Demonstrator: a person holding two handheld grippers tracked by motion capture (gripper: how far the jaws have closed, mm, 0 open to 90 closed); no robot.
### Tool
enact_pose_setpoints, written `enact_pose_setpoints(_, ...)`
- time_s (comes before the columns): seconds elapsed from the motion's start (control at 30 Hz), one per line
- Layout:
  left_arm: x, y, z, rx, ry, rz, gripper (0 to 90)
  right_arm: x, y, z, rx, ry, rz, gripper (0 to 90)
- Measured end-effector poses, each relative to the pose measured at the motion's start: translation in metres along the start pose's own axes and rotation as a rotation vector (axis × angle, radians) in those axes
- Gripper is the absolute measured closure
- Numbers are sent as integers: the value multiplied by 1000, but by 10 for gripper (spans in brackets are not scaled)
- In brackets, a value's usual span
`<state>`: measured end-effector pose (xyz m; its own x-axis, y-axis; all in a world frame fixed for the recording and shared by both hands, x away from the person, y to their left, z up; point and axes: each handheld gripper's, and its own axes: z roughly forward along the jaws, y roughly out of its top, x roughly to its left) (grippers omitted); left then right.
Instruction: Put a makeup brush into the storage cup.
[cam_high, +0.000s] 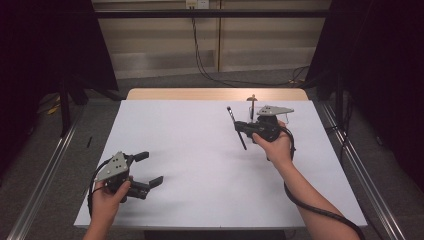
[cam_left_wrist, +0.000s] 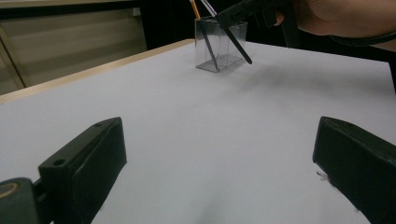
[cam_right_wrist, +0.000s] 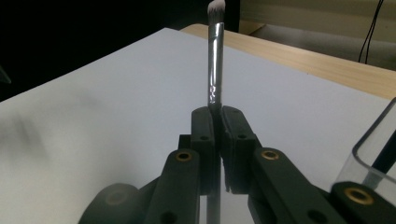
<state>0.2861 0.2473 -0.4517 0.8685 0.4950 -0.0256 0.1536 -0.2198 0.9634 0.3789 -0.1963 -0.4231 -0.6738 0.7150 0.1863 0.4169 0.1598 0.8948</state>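
Observation:
A slim make-up brush (cam_right_wrist: 214, 56) with a silver ferrule and white bristle tip stands between the jaws of my right gripper (cam_right_wrist: 218, 116), which is shut on its handle. From above, this brush (cam_high: 231, 116) slants across the right gripper (cam_high: 239, 128) at the table's far right, just beside a clear box (cam_high: 252, 111). In the left gripper view the clear box (cam_left_wrist: 219, 46) holds another, orange-handled brush (cam_left_wrist: 192, 7), and the held brush's dark handle (cam_left_wrist: 238, 46) hangs in front of it. My left gripper (cam_high: 150, 168) rests open at the near left, nothing between its jaws (cam_left_wrist: 224, 172).
A white sheet (cam_high: 200, 150) covers the table, with a wooden strip (cam_high: 215, 94) showing at the far edge. Metal rails run along the floor on both sides. Cables hang at the back wall.

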Motion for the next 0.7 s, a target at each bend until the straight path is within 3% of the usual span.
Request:
enact_pose_setpoints(0.2,0,0,0,0,1,-2,28,0,4,-3,-49,-3,-1,845)
enact_pose_setpoints(0.7,0,-1,1,7,-4,-6,28,-2,10,-8,-98,-12,-2,845)
